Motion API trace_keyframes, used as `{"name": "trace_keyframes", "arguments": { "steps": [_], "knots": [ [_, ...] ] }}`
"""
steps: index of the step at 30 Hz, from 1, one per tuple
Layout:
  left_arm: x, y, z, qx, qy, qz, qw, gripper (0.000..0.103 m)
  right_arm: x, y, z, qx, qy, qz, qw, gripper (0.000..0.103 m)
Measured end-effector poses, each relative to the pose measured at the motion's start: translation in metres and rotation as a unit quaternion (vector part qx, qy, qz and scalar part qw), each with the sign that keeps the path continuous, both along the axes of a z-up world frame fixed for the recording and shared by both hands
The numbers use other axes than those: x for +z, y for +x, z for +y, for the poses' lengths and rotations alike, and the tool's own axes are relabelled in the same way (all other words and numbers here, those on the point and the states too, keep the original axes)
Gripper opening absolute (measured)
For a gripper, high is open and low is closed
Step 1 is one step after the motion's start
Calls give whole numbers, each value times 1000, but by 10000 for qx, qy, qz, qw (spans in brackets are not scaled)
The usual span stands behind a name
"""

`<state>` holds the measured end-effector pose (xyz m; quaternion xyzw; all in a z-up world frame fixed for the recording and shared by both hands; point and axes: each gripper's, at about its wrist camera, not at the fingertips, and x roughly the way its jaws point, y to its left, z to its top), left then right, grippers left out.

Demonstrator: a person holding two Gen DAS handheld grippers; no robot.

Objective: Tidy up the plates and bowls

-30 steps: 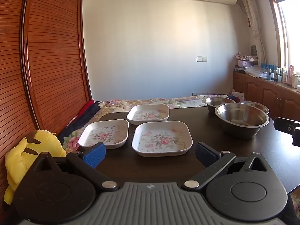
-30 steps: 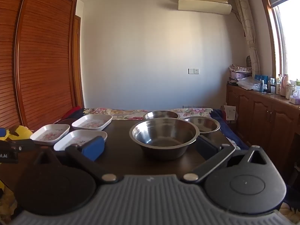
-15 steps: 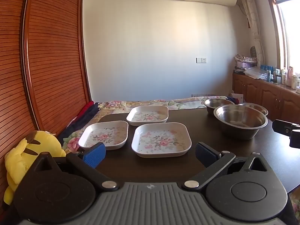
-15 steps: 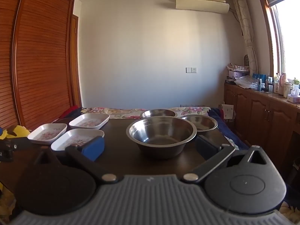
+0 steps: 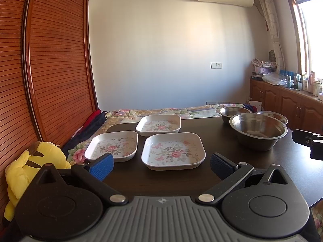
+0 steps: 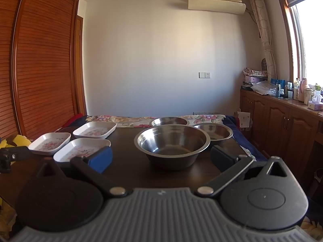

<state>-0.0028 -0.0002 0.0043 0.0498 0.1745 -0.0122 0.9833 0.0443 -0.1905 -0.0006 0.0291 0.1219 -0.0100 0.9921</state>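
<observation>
**Facing six loose dishes with both claws spread and empty**

Starting at your far left, a yellow plush toy (image 5: 30, 173) slumps off the table's edge, beside the slatted wooden wardrobe door (image 5: 50, 70); neither belongs to the job. On the dark wooden table (image 5: 222, 141) next come three white square plates with pink floral print. The left floral plate (image 5: 113, 144) and the near floral plate (image 5: 173, 150) sit side by side, just apart, and the far floral plate (image 5: 159, 124) lies behind the gap between them. None overlaps another, so each rim looks free to pinch.

Your left gripper (image 5: 161, 164) hovers short of the near plate, fingers spread wide and holding nothing, lined up on it, probably because it is the closest piece to lift.

Further right stand three round stainless-steel bowls. The large steel bowl (image 6: 171, 144) is nearest; the two smaller steel bowls (image 6: 169, 121) (image 6: 213, 131) sit behind it, one to each side, close to its rim. Your right gripper (image 6: 161, 157) faces the large bowl, likewise spread and empty.

Plates left, bowls right: that split suits one hand per kind. Nothing is stacked yet, so you are at the very beginning. Judging by sizes, the smaller bowls would nest inside the large one.
</observation>
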Motion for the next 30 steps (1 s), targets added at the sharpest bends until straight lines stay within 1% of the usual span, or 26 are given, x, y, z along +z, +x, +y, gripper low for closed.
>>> {"name": "trace_keyframes", "arguments": {
  "steps": [30],
  "knots": [
    [-1,0,0,-13,17,-22,10000,103,-3,-2,-3,-40,-13,-4,10000,103]
  ]
}}
